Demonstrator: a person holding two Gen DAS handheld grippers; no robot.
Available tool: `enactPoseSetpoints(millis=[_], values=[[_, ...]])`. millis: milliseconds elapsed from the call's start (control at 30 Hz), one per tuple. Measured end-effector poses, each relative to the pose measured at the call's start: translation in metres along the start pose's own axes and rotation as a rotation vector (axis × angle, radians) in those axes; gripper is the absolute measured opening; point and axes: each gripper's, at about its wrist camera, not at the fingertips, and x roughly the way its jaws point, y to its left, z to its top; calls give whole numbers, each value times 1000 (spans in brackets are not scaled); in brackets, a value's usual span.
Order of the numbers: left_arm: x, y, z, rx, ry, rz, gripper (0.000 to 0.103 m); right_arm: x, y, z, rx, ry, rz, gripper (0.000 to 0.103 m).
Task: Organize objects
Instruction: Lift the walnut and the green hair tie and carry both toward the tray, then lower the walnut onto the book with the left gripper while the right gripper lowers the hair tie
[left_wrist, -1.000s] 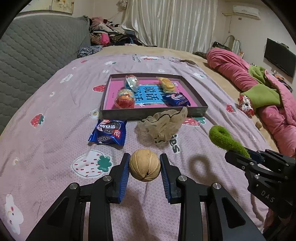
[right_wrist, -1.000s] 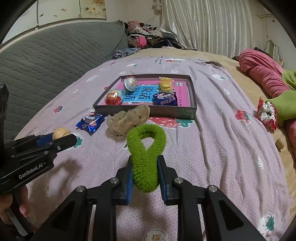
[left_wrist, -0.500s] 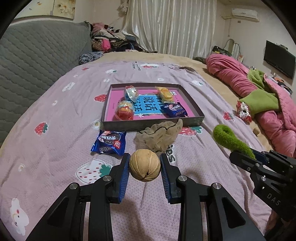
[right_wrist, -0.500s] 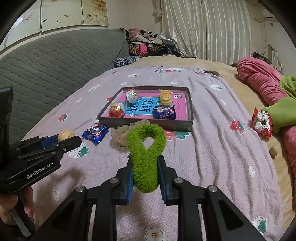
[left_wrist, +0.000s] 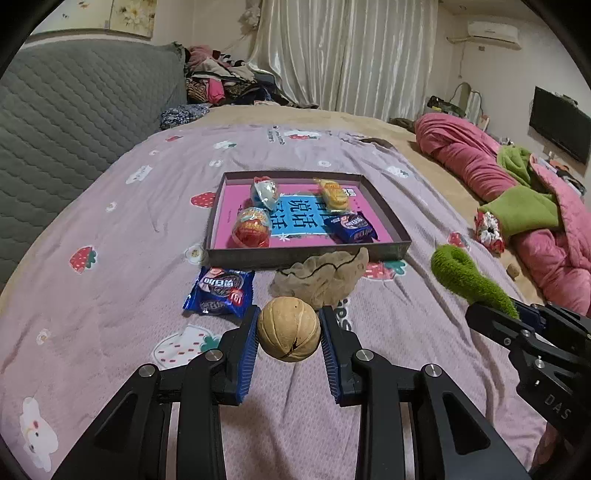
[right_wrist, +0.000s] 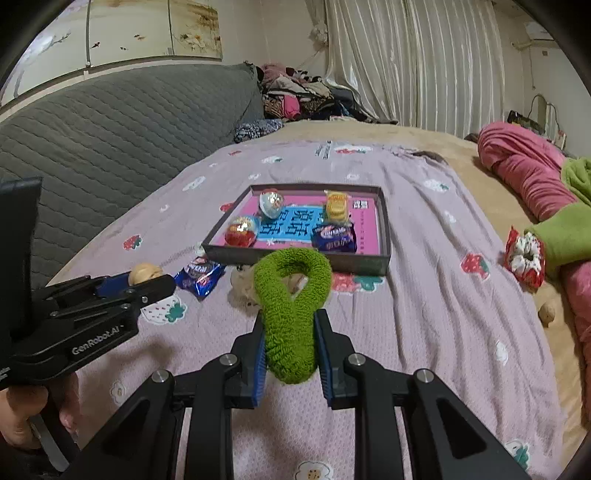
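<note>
My left gripper (left_wrist: 289, 334) is shut on a round tan walnut (left_wrist: 289, 328), held above the purple bedspread. My right gripper (right_wrist: 290, 341) is shut on a fuzzy green hair scrunchie (right_wrist: 291, 295), its loop sticking up ahead of the pads. Farther up the bed lies a shallow grey box (left_wrist: 306, 254) with a pink and blue bottom, holding two foil-wrapped eggs, a yellow snack and a blue packet. In front of the box lie a blue biscuit packet (left_wrist: 221, 291) and a beige scrunchie (left_wrist: 321, 277). The other gripper shows at the side of each view.
A red and white scrunchie (right_wrist: 526, 256) and a small walnut (right_wrist: 547, 312) lie at the right beside pink and green bedding (left_wrist: 517, 206). A grey quilted headboard (right_wrist: 110, 122) runs along the left. Clothes are piled at the far end. A person's hand (right_wrist: 22, 410) grips the left tool.
Both grippers have risen a little with their loads, so the box and packets sit slightly lower and farther off in the views. Grips are unchanged.
</note>
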Motion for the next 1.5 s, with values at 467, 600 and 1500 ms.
enactPoseSetpoints(millis=[467,600,1500], values=[[30,-4,52,-7,-14,-21,33,16,-8,46,0,-35,10,24],[41,-4,70,-17,-18,-27,33,22,-12,65,6,-57,9,24],[121,10,157,-60,-55,-41,33,88,-58,133,38,-110,-34,24]])
